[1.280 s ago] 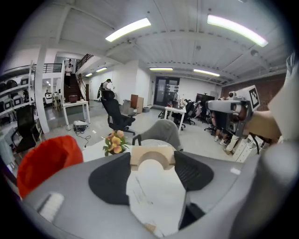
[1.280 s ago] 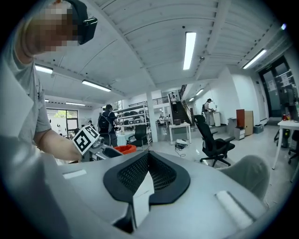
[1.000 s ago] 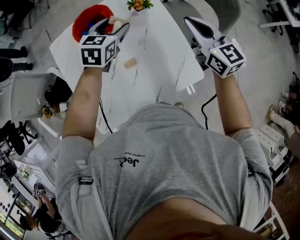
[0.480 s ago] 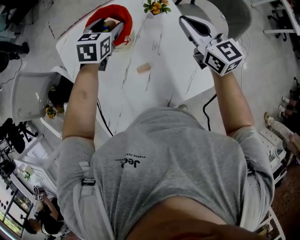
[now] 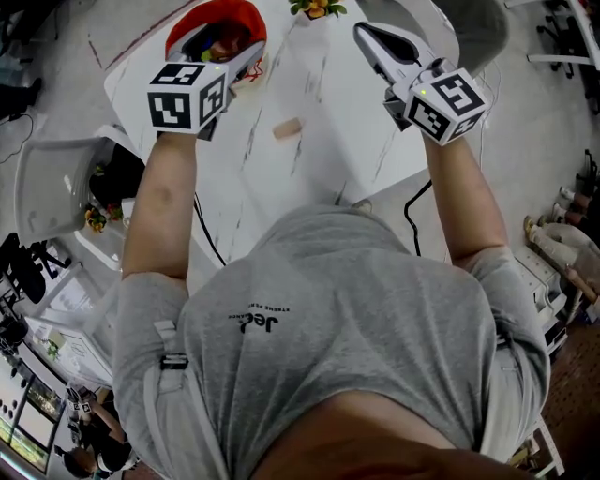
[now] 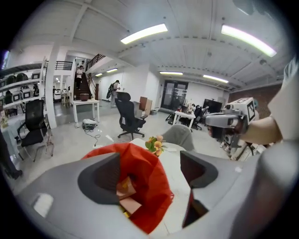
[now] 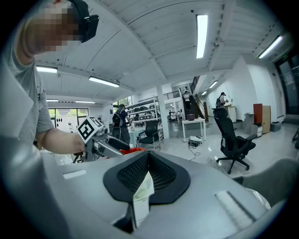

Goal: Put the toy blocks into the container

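Red container (image 5: pixel 192 26) being hovered over; left hand-held gripper (image 6: pixel 147 175) jaws just being opened wide, empty; drop best being aimed mid-mouth; right hand-held gripper (image 7: pixel 148 163) closed.

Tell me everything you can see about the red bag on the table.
The bag is bright red and looks like soft, crumpled fabric, slumped with its mouth open upward. It sits at the far left corner of the white table, near a flower sprig. Several blocks lie inside, tan and yellow among them. The left tool hovers over its mouth; its jaws have just been opening and grip nothing.
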